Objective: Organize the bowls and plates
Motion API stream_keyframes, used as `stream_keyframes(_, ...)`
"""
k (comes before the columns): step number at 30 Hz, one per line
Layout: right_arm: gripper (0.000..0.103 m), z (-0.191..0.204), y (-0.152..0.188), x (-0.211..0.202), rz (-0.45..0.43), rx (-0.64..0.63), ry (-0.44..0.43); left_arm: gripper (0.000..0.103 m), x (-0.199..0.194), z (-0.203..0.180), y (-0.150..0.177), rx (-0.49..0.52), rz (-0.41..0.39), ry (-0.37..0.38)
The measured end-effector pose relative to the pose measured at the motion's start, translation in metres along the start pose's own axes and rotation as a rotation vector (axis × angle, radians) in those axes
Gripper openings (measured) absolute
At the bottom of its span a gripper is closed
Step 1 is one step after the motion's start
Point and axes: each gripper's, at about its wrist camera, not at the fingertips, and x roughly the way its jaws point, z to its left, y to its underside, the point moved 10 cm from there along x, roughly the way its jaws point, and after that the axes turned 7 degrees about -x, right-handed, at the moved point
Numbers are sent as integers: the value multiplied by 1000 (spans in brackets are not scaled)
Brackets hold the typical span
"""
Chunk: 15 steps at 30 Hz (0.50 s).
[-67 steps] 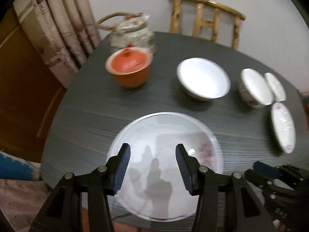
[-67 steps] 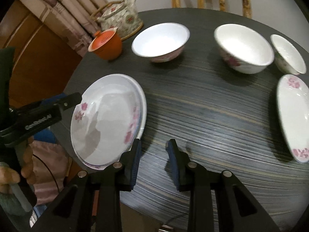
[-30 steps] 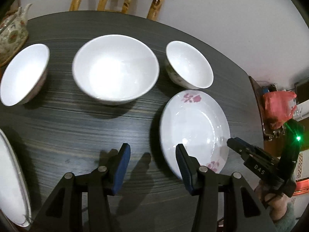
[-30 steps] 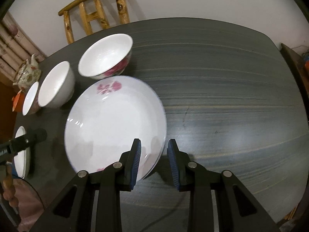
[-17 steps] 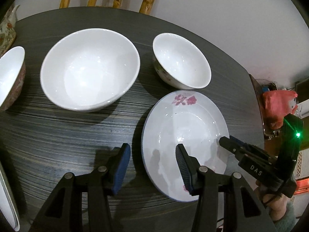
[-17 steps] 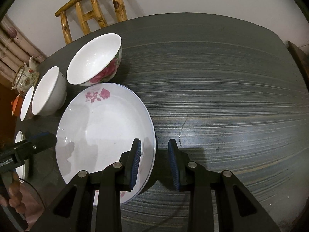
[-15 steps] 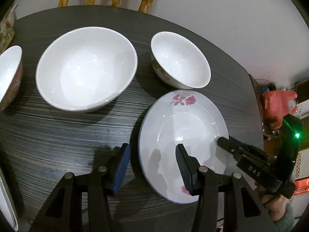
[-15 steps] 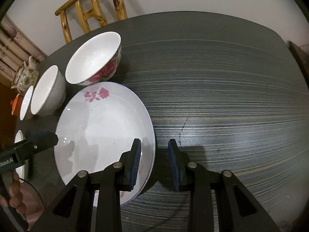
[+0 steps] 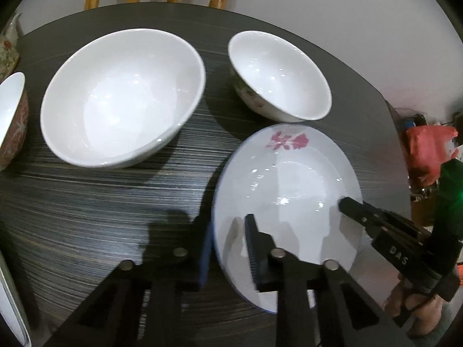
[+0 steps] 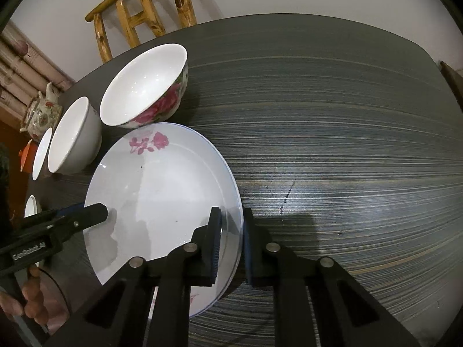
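A white plate (image 9: 289, 188) (image 10: 162, 190) with a pink rose print lies on the dark table (image 10: 332, 115), near its front edge. My left gripper (image 9: 228, 248) straddles its left rim, one pad outside and one finger on top, jaws closing onto it. On the opposite rim, the jaws of my right gripper (image 10: 233, 240) are closing in the same way. Each gripper's tip also shows in the other view: the right gripper (image 9: 347, 204) and the left gripper (image 10: 98, 214). Behind the plate stand a rose-painted bowl (image 9: 277, 75) (image 10: 144, 84) and a larger plain white bowl (image 9: 121, 98) (image 10: 72, 136).
A third bowl (image 9: 11, 115) and another plate (image 9: 11, 303) lie further left, with a teapot (image 10: 40, 110) and an orange cup (image 10: 26, 156) beyond. A wooden chair (image 10: 139, 8) stands behind the table. A red bag (image 9: 428, 150) sits off the right edge.
Both grippers swung from the left plate to this right one and sank a little. Their jaws, wider half a second ago, have narrowed around the plate's opposite rims.
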Motion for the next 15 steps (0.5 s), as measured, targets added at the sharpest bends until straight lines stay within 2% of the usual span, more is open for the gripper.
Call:
stream_keyframes(3, 14, 1, 3, -2, -2, -7, 17, 10, 0, 3, 0, 26, -6, -12)
stream_keyframes(15, 14, 10, 11, -4, 5, 20, 11, 10, -13, 7, 5, 61, -28, -34)
